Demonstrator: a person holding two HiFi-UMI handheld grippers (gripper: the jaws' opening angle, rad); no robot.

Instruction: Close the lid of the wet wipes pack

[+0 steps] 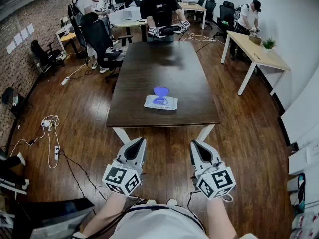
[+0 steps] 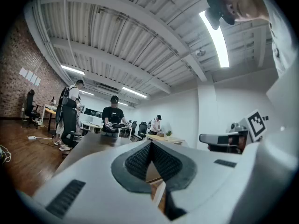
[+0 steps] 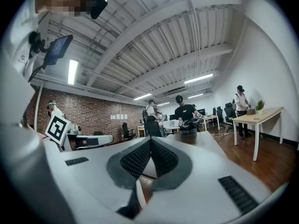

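Note:
A white wet wipes pack point(image 1: 160, 102) lies on the dark table point(image 1: 149, 68) near its front edge, its purple lid point(image 1: 160, 91) standing open and raised. My left gripper point(image 1: 138, 141) and right gripper point(image 1: 196, 144) hang side by side in front of the table, well short of the pack. In both gripper views the jaws meet tip to tip with nothing between them: left gripper point(image 2: 150, 143), right gripper point(image 3: 150, 141). The pack is hidden in the gripper views.
A person point(image 1: 160, 11) with grippers stands at the table's far end. Office chairs point(image 1: 99, 41) stand at the left, a white desk point(image 1: 256, 51) with a plant at the right. Cables and a power strip point(image 1: 55, 151) lie on the wooden floor at the left.

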